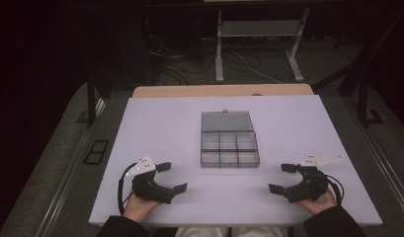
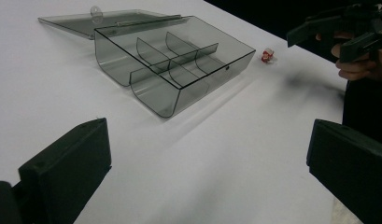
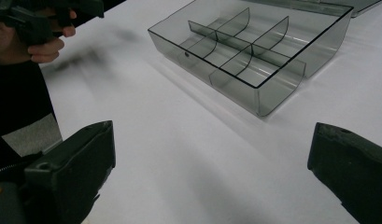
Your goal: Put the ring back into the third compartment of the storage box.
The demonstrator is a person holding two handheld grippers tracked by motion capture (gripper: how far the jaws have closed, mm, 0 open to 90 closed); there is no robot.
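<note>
Smoke-tinted plastic compartment box [image 1: 229, 148], lid folded back, lies mid-table, between and beyond both grippers. Left gripper [image 1: 171, 177] and right gripper [image 1: 282, 178] rest near the table's front edge, jaws spread wide, grasping nothing.

Dark room, grey floor [image 1: 51, 163], white table [image 1: 155, 123], cables [image 1: 239, 61]

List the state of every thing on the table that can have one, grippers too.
Box: open, compartments empty.
Lid: flipped back, lying flat behind the box.
Small red-and-white thing: lying loose on the table, outside the box.
Left gripper: open, holding nothing.
Right gripper: open, holding nothing.
</note>
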